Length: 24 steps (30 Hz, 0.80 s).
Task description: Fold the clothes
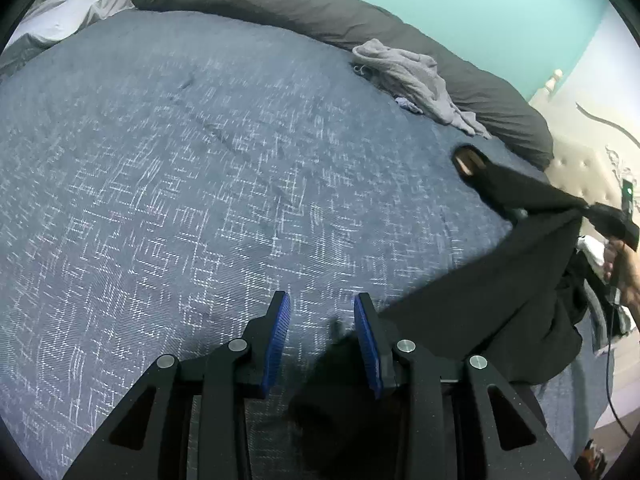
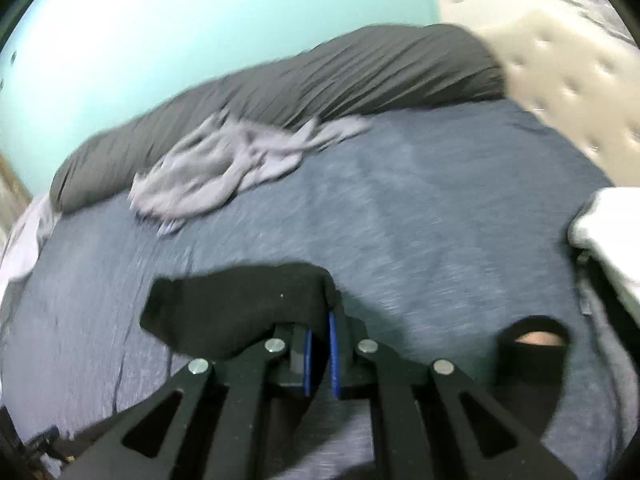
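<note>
A black garment (image 1: 500,300) is the thing being worked on: it lies over the near right corner of the bed (image 1: 200,180), spread on the blue-grey woven bedspread and hanging off the right edge, with one part pulled up taut toward the right. There the right gripper (image 1: 588,210) pinches a bunched corner of it — in the right wrist view its blue pads (image 2: 332,344) stand nearly together with black cloth draped over and between them, and that view is blurred. An opening in the black fabric (image 2: 536,338) shows near the right gripper, something pale visible through it. The left gripper (image 1: 322,320) points down at the bedspread near the bed's near edge, its fingers (image 1: 280,332) narrowly parted; a dark fold of the garment sits low between them, against the right pad, but no pinch on it can be seen. Along the far edge of the bed lies a long dark grey pillow (image 1: 320,12), and just in front of it, toward the far right, a crumpled light grey garment (image 1: 416,80). White bedding (image 1: 72,16) is bunched at the far left corner.
</note>
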Motion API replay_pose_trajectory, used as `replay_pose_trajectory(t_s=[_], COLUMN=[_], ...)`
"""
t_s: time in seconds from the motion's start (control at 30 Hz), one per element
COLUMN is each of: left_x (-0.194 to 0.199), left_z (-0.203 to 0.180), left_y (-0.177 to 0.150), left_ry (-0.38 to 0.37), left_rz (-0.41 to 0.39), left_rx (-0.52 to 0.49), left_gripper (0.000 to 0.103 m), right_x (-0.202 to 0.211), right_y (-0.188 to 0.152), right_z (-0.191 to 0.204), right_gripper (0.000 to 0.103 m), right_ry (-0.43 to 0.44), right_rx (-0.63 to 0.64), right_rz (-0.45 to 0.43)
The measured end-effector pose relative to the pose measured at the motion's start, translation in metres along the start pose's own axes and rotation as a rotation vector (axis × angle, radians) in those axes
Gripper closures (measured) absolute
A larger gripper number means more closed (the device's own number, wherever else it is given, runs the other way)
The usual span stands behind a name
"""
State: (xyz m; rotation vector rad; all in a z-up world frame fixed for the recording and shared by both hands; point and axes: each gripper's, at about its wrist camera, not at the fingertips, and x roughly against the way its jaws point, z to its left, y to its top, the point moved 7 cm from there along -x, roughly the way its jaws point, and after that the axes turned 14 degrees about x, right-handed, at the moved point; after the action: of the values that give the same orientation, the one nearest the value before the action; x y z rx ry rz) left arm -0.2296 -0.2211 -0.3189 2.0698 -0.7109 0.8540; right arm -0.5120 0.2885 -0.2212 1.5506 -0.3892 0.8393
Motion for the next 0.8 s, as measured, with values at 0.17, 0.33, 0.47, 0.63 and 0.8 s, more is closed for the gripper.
replay_pose_trajectory(t_s=[0.17, 0.33, 0.47, 0.63, 0.8], left_x=[0.003, -0.003, -0.007, -0.013, -0.02], left_z=[-0.01, -0.021, -0.029, -0.037, -0.045], left_y=[-0.001, -0.005, -0.009, -0.012, -0.011], left_ry=[-0.017, -0.04, -0.046, -0.052, -0.058], left_rz=[0.0, 0.017, 0.027, 0.037, 0.043], left_rx=[-0.006, -0.006, -0.009, -0.01, -0.013], left_gripper=[0.067, 0.067, 0.067, 0.067, 0.067], right_x=[0.03, 0.035, 0.035, 0.063, 0.099], right_y=[-0.031, -0.096, -0.13, -0.14, -0.139], right_z=[-0.054, -0.095, -0.096, -0.088, -0.065], right_gripper=[0.097, 0.097, 0.094, 0.062, 0.06], right_ry=[-0.084, -0.156, -0.166, -0.23, -0.209], right_rx=[-0.081, -0.134, -0.138, -0.18, -0.205], right_rz=[0.004, 0.091, 0.12, 0.059, -0.052])
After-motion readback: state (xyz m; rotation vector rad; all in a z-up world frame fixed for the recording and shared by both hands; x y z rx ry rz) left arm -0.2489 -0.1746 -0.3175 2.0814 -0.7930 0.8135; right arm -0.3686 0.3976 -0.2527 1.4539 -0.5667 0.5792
